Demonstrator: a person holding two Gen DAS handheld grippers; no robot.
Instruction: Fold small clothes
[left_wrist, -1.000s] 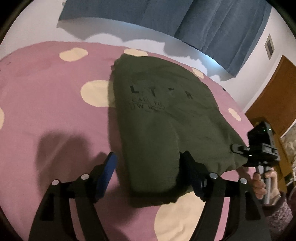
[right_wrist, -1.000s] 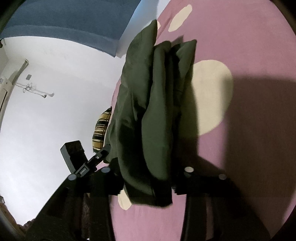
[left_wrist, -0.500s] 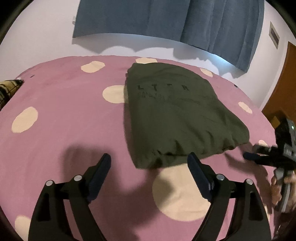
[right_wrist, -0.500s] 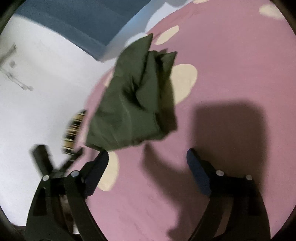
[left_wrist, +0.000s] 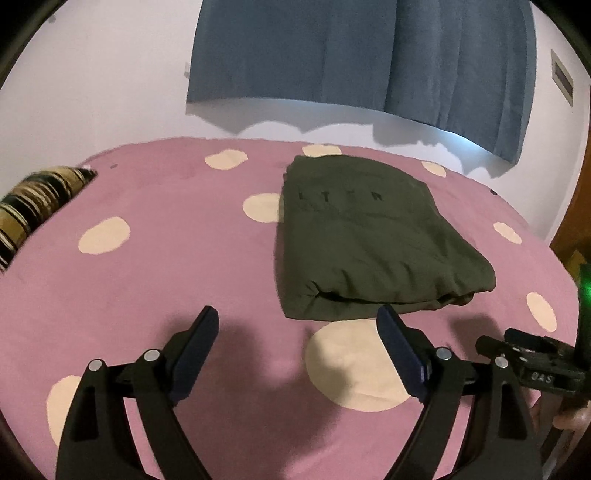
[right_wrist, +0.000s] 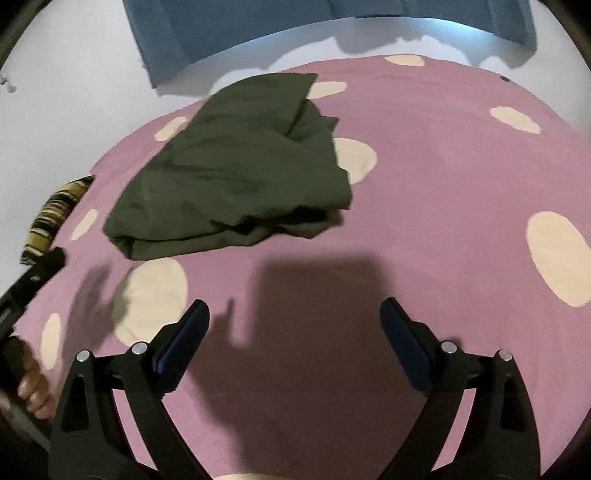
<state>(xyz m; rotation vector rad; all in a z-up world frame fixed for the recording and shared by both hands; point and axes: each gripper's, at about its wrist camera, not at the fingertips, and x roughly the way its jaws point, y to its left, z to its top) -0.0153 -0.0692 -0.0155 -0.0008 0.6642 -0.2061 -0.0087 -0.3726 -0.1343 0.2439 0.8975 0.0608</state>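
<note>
Green garment (left_wrist: 369, 236) lies folded on the pink spotted bed (left_wrist: 166, 266), released a second ago. Left gripper (left_wrist: 299, 354) is wide and empty; right gripper (right_wrist: 295, 343) is opening, nothing between its fingers. This fold looks finished, though the right-hand edge seems rumpled.

The folded garment (left_wrist: 365, 240) is dark olive green with faint black lettering across its upper part. It lies on a bed cover (left_wrist: 166, 280) of dusty pink-mauve scattered with pale cream oval spots. Behind the garment hangs a slate-blue curtain (left_wrist: 354, 55) against a white wall (left_wrist: 96, 96). Off to the garment's left, at the bed's edge, sits a cushion (left_wrist: 33, 203) striped black, mustard and cream. Both claws are black with dark blue pads: left (left_wrist: 299, 350), right (right_wrist: 295, 336)
</note>
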